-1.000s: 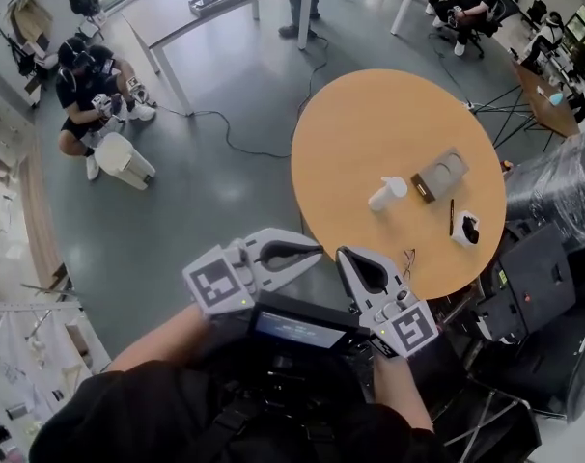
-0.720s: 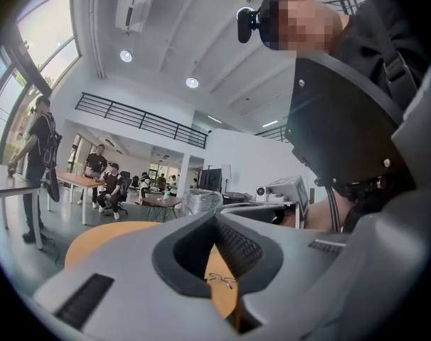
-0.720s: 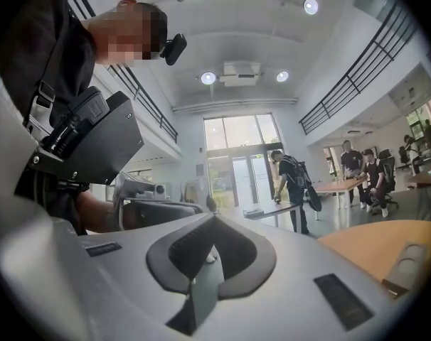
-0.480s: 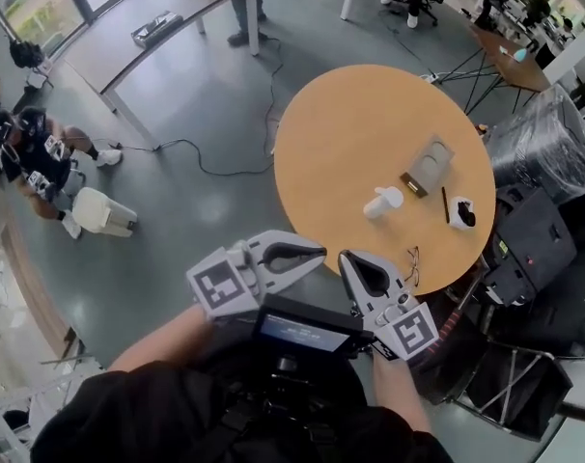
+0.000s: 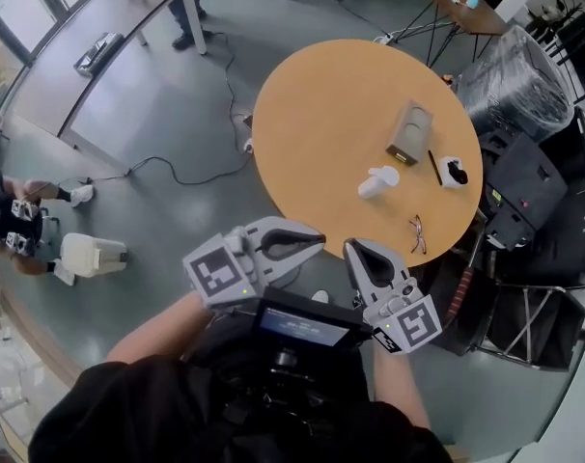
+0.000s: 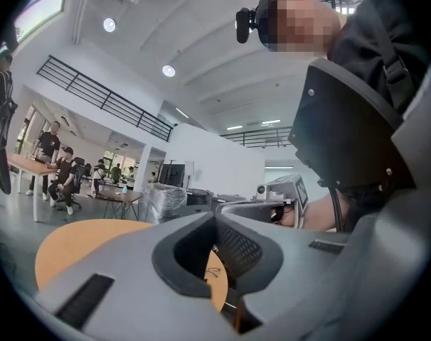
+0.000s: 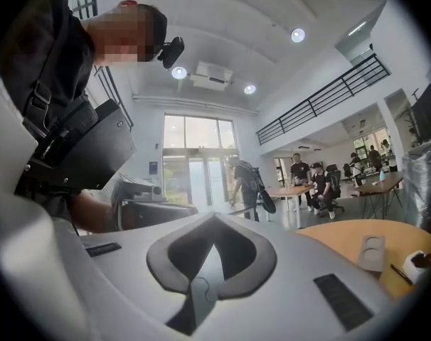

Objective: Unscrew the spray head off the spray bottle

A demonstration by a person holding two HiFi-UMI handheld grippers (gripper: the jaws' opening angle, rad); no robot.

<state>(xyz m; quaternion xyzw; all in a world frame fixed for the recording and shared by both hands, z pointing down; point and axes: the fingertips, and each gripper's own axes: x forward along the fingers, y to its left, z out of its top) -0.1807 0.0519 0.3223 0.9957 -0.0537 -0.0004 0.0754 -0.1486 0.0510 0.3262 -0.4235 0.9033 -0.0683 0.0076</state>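
The white spray bottle (image 5: 377,181) lies on its side on the round wooden table (image 5: 321,123), its spray head on. Both grippers are held close to the person's chest, off the table's near edge and well short of the bottle. My left gripper (image 5: 319,240) points right, its jaws shut and empty. My right gripper (image 5: 349,248) points up toward the table, also shut with nothing in it. In the left gripper view the jaws (image 6: 217,216) meet in front of the table (image 6: 80,244). In the right gripper view the shut jaws (image 7: 214,216) hide the bottle.
On the table also lie a grey tray (image 5: 409,132), a pen (image 5: 433,167), a white-and-black object (image 5: 453,171) and glasses (image 5: 417,233). Black cases (image 5: 524,191) and a wrapped bundle (image 5: 515,75) stand right of it. A cable (image 5: 177,177) and a white bin (image 5: 90,256) lie on the floor.
The head view has swung, so the table and bottle sit higher and further left in frame. Both grippers stay shut in the same place by the chest.
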